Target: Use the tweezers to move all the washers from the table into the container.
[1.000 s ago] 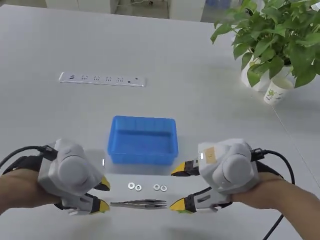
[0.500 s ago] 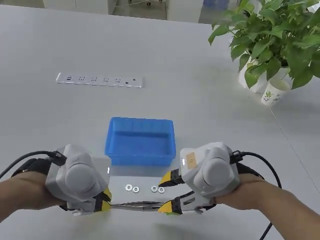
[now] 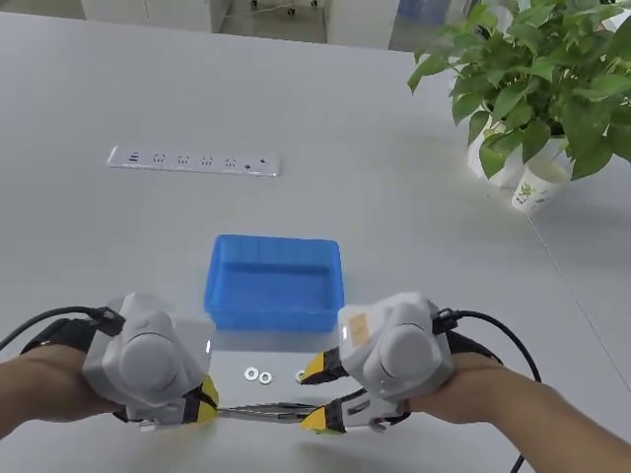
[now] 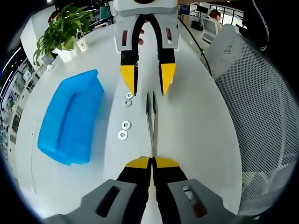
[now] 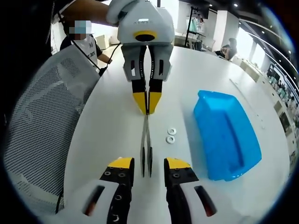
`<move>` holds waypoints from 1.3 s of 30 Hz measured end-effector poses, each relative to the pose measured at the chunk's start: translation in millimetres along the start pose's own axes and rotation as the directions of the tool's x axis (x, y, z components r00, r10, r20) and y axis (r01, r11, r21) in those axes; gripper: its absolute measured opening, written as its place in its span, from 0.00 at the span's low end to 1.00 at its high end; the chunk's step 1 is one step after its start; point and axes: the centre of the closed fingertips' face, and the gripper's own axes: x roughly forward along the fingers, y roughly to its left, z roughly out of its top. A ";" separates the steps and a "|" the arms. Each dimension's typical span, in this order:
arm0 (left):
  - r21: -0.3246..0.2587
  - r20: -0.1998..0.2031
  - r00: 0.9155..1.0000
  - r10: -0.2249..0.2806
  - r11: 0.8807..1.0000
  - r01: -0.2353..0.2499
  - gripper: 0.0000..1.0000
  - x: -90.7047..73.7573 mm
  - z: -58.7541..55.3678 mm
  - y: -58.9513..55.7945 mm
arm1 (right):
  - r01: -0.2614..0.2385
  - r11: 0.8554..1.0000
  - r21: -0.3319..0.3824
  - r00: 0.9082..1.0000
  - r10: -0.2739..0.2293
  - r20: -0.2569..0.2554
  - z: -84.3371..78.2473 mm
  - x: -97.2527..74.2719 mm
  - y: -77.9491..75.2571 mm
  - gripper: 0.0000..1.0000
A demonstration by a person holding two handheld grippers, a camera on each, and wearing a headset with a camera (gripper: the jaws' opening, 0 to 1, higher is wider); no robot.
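Lying crosswise nearest the person, the tweezers [image 3: 261,413] have their long axis running from one hand to the other, flat on the table [image 3: 394,197]. In the left gripper view, the left gripper [image 4: 151,161] has its jaws pressed together on the joined end. In the right gripper view, the right gripper [image 5: 149,164] has its jaws apart, one on either side of the two prongs and not yet pinching them. The prong tips thus point toward the person's right, along the row of washers rather than at them.

Just beyond the tweezers, on the side away from the person, lie the washers [image 4: 126,124]. I count four in the left gripper view, in two pairs: one pair about level with the middle of the tweezers, the other close beside the right gripper's farther jaw. The right gripper is therefore the nearer one. Past the washers sits the single blue container [image 3: 271,317], with nothing seen inside it, its long side parallel to the tweezers. My judgement is that the tips must swing forward, away from the person, to reach any washer.

Farther off lie one white power strip [image 3: 192,161] and one potted plant [image 3: 537,79].
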 end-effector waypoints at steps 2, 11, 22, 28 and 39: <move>0.004 0.001 1.000 0.002 1.000 -0.002 0.05 -2.0 1.7 -0.7 | 0.000 1.000 -0.003 1.000 0.000 0.000 0.6 1.1 0.8 0.27; 0.018 0.001 1.000 0.019 1.000 -0.019 0.05 -12.9 11.4 0.3 | -0.012 1.000 -0.017 1.000 0.012 -0.010 1.2 8.4 5.7 0.25; 0.029 0.005 1.000 0.031 0.999 -0.031 0.05 -25.9 27.9 1.5 | 0.003 1.000 -0.025 1.000 -0.004 -0.015 3.2 11.4 3.2 0.22; 0.037 0.016 0.999 0.042 0.998 -0.043 0.05 -33.6 39.7 3.0 | -0.001 1.000 -0.030 1.000 0.000 -0.020 3.4 14.8 4.8 0.20; 0.065 0.034 0.998 0.044 0.997 -0.047 0.05 -44.8 59.3 4.0 | 0.016 0.999 -0.039 0.999 -0.017 -0.035 3.5 13.7 2.0 0.13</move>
